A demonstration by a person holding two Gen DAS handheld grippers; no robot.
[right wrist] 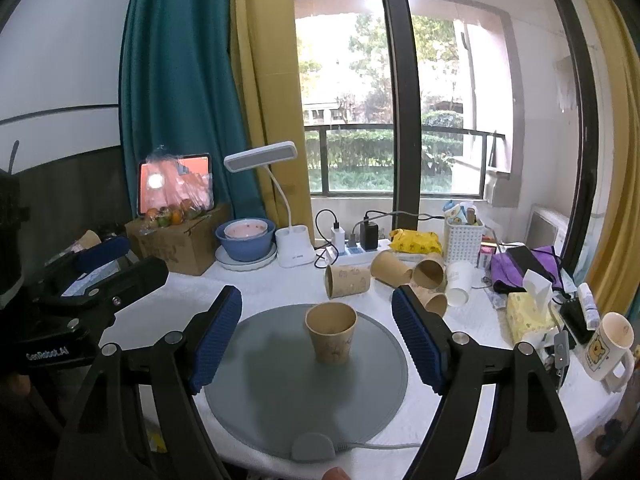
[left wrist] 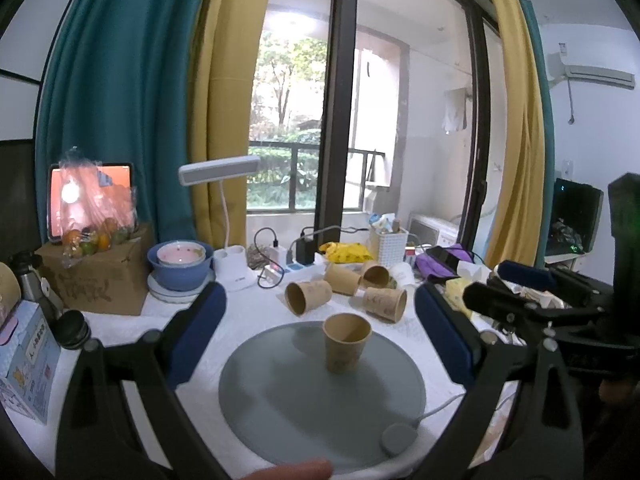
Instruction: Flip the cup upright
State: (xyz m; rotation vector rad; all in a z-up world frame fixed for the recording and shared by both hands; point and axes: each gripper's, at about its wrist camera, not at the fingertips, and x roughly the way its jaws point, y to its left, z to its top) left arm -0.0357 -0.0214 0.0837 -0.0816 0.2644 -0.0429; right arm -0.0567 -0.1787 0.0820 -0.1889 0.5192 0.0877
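A brown paper cup (left wrist: 346, 342) stands upright, mouth up, on a round grey mat (left wrist: 280, 392); it shows in the right wrist view too (right wrist: 331, 333), on the mat (right wrist: 272, 392). My left gripper (left wrist: 320, 304) is open and empty, its blue pads wide apart in front of the cup. My right gripper (right wrist: 318, 308) is open and empty, the cup between and beyond its pads. Several brown cups (left wrist: 308, 297) lie on their sides behind the mat, also in the right wrist view (right wrist: 346, 280).
Behind stand a desk lamp (right wrist: 294, 240), blue bowls (right wrist: 245, 242), a power strip (right wrist: 356, 250), a white basket (right wrist: 464, 240) and a cardboard box with fruit (right wrist: 176, 236). A tissue box (right wrist: 528, 314) and mug (right wrist: 608, 348) sit at the right. The right gripper's body shows at the right (left wrist: 540, 304).
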